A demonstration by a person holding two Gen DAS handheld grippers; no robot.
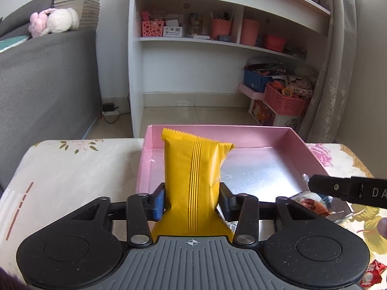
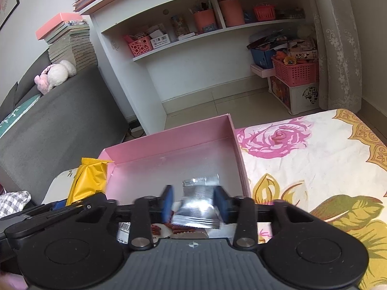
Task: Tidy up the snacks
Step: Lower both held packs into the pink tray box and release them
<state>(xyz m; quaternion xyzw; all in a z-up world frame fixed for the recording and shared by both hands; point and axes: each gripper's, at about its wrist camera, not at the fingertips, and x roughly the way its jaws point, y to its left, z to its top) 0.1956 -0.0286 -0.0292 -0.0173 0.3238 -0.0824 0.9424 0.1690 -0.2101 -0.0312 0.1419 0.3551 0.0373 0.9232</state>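
Two snack packs are up in the air, one in each gripper. On the left, the left gripper (image 1: 192,199) squeezes a yellow packet (image 1: 193,169) tight between its two fingers. The packet stands tall, its long side pointing up and away, and its top leans over the near left corner of the pink box (image 1: 296,136). The box sits on the flowery cloth (image 2: 314,159) and its shiny silver floor has nothing on it yet. The yellow packet is right at the box's left wall, so I think it only needs to go a little to the right and down.

In the middle, the right gripper (image 2: 193,203) pinches a silver packet (image 2: 197,207) across its short side. This one is a bit blurry. It hangs just above the near edge of the box, with its long side pointing toward the far wall. I think it is the nearer one to drop in. More small snacks (image 2: 179,229) lie on the cloth under it.
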